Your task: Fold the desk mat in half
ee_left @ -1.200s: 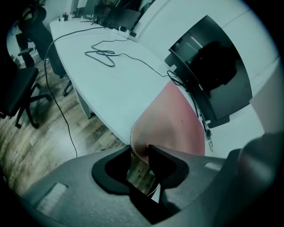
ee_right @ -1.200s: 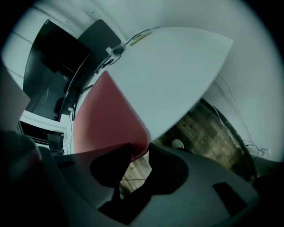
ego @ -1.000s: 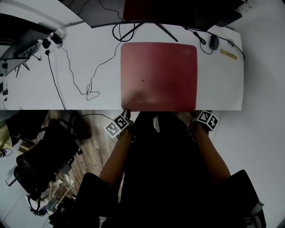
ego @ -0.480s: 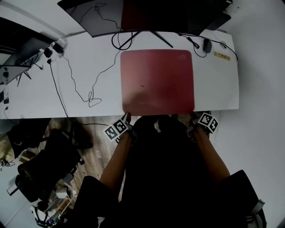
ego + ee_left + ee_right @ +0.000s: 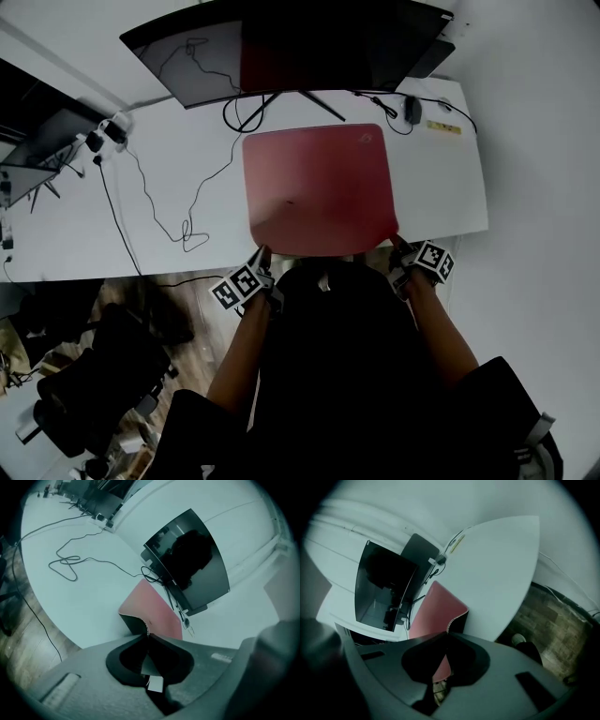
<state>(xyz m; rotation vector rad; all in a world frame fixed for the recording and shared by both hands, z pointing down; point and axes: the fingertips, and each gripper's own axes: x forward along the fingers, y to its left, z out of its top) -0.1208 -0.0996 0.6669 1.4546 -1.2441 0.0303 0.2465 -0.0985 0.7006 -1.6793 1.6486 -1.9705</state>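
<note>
The red desk mat (image 5: 319,183) lies on the white desk (image 5: 441,202) in front of the monitor, its near edge raised off the surface. My left gripper (image 5: 262,252) is shut on the mat's near left corner, and my right gripper (image 5: 395,243) is shut on the near right corner. In the left gripper view the mat (image 5: 152,606) runs away from the pinched corner at the left gripper (image 5: 146,634), its dark underside showing. The right gripper view shows the mat (image 5: 436,609) curling up from the desk into the right gripper (image 5: 448,633).
A wide dark monitor (image 5: 281,47) on a stand sits just behind the mat. Loose black cables (image 5: 178,211) trail over the desk's left half from a power strip (image 5: 111,131). A mouse (image 5: 412,110) lies at the back right. An office chair (image 5: 84,375) stands on the floor at the left.
Both grippers have risen with the mat's near corners, lifting its near edge off the desk. The head view has tilted, so more of the monitor shows.
</note>
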